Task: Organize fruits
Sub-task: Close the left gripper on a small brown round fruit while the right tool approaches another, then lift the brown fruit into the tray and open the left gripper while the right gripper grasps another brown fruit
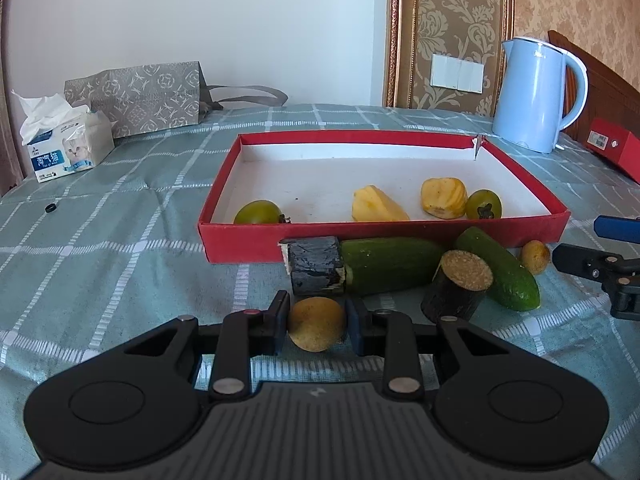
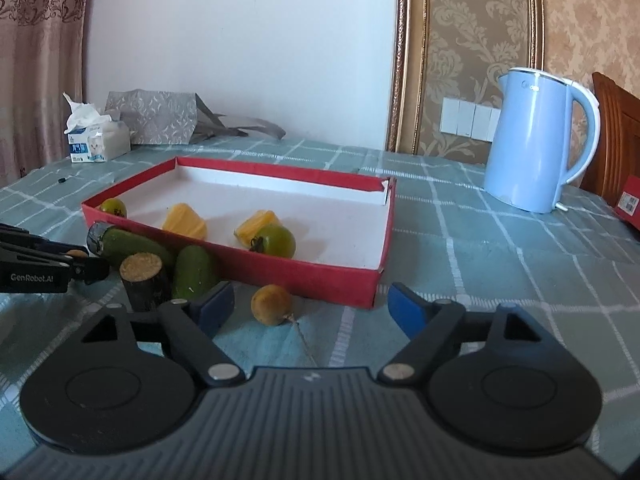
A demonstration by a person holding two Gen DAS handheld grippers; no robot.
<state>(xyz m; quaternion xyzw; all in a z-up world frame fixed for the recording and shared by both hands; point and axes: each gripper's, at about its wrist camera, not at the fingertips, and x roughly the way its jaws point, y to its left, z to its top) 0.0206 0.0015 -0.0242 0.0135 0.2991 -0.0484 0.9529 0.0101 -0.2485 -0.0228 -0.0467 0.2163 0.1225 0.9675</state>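
Left gripper (image 1: 317, 326) clamped on brown fruit (image 1: 317, 323) near red tray (image 1: 240, 236) edge; right gripper (image 2: 310, 308) agape, seemingly empty.

Both views are bright with soft, even daylight, the fruit in the box (image 2: 372, 276) casting only faint shadows, while the fisheye lens bends the wall (image 1: 240, 20) and curtain (image 2: 40, 60) at the edges, darkens the corners, and leaves a slight overall haze.
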